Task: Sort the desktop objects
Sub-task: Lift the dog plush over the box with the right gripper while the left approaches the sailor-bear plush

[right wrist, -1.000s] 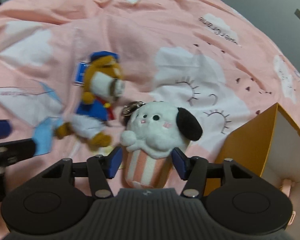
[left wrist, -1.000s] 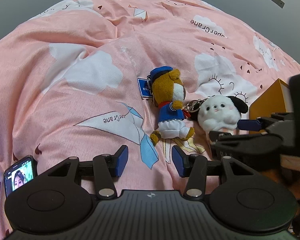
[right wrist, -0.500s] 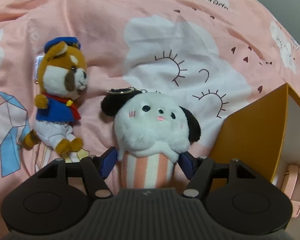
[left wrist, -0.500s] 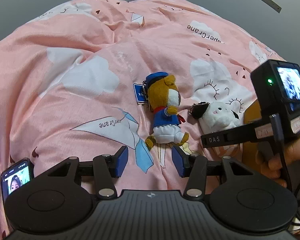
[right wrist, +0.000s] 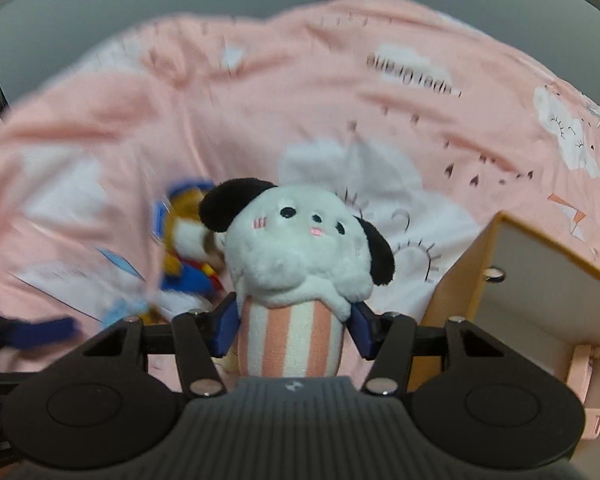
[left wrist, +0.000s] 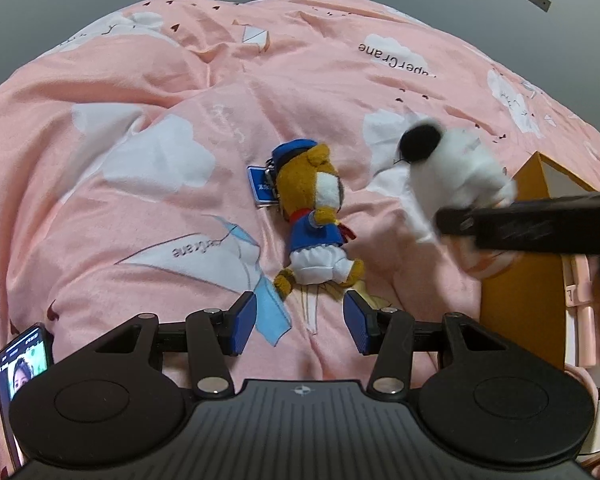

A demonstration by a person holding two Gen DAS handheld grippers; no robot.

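The right gripper (right wrist: 290, 330) is closing on the white dog plush (right wrist: 300, 248), its blue pads pressing the pink-and-white striped body from both sides, and it is carrying the toy clear of the pink duvet (left wrist: 148, 208), near the duvet's right edge and just beside the orange box (right wrist: 460, 280).

The plush is looking light and very soft: the pads are sinking a little into the striped lower half, so the grip is likely depending on squeezed stuffing rather than on a firm surface. That narrow striped part is the sensible place to take hold, since the head above it is wider and is sitting over the pads like a cap, which should be keeping the toy from slipping downward. The fleece is probably giving good friction, and nothing about it is looking fragile.

It is showing a round white head, one black ear raised and one drooping, small black eyes and pink cheek marks. In the left wrist view it is appearing blurred above the duvet.

The left gripper (left wrist: 300, 322) is standing with its pads apart and nothing between them, pointing down at the bear plush (left wrist: 314, 224), which is lying on its back near the middle of the duvet in a blue cap and blue top, a blue tag (left wrist: 262, 188) beside its head. A phone (left wrist: 22, 364) is lying at the duvet's near-left edge.
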